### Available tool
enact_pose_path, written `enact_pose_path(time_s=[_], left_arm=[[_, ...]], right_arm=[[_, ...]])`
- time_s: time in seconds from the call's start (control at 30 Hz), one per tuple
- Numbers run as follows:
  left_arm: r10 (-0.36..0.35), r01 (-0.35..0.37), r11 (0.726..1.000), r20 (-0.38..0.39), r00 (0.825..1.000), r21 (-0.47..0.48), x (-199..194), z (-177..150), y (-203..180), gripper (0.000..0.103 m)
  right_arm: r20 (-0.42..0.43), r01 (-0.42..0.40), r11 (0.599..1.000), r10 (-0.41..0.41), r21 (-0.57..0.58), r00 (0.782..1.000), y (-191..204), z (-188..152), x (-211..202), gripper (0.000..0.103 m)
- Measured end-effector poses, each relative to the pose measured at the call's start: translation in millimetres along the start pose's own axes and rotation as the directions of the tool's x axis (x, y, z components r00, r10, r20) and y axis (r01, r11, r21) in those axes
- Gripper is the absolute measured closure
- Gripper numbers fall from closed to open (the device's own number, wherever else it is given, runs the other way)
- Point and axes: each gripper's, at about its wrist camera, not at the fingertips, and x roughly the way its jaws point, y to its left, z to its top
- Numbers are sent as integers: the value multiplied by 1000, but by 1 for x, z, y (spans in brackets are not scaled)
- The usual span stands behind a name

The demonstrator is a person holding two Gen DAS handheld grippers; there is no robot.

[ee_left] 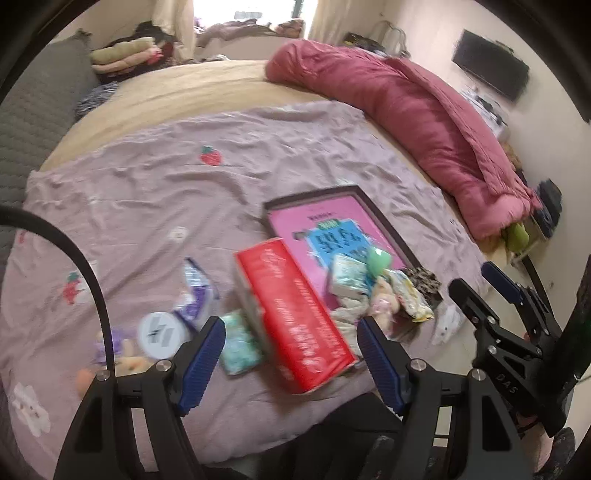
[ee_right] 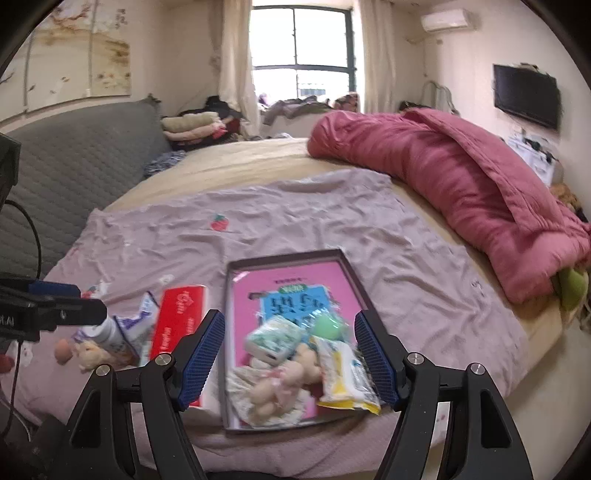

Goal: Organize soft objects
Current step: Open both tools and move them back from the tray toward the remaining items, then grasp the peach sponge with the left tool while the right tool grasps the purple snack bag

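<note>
Pink quilt [ee_right: 461,184] lying bunched along far right edge of bed [ee_right: 236,162]. Crumpled mauve sheet [ee_right: 280,218] with strawberry print [ee_right: 220,223] covering near part of mattress. Grey quilted headboard [ee_right: 77,147] standing at left, folded clothes [ee_right: 195,127] piling beside it. Curtains [ee_right: 236,62] hanging at window [ee_right: 301,48]. Black television [ee_right: 526,96] hanging on right wall; air conditioner [ee_right: 447,19] sitting above.

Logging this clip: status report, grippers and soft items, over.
Left gripper open, empty; right gripper open, empty. Plush toy and tissue packs in tray. Red box, white jar outside it.
</note>
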Motion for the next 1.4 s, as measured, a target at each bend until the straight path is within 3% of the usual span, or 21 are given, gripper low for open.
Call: enact_pose_path(time_s=[0.27, 0.57, 0.7, 0.87, 1.2, 1.4], left_arm=[[64, -58, 994, 59, 996, -94, -39, -5, 64, 29], [122, -108, 977, 67, 990, -183, -53, -28, 126, 29], [157, -141, 965, 57, 986, -221, -53, -41, 154, 29], [200, -185, 952, 39, 979, -242, -49, -57, 177, 29], [198, -190, 937, 0, 980, -294, -27, -82, 221, 29], [185, -184, 925, -31, 982, -333, -12, -103, 250, 29]], right_arm=[[20, -48, 995, 50, -91, 999, 43, 13, -11, 29], [-14, -155, 977, 155, -146, 988, 96, 27, -8, 29], [-77, -240, 964, 232, -112, 970, 123, 38, 4, 29], [-184, -326, 945, 318, -11, 930, 155, 55, 33, 29], [-341, -279, 960, 272, 29, 900, 200, 68, 97, 29], [-449, -255, 967, 237, 22, 861, 224, 65, 139, 29]])
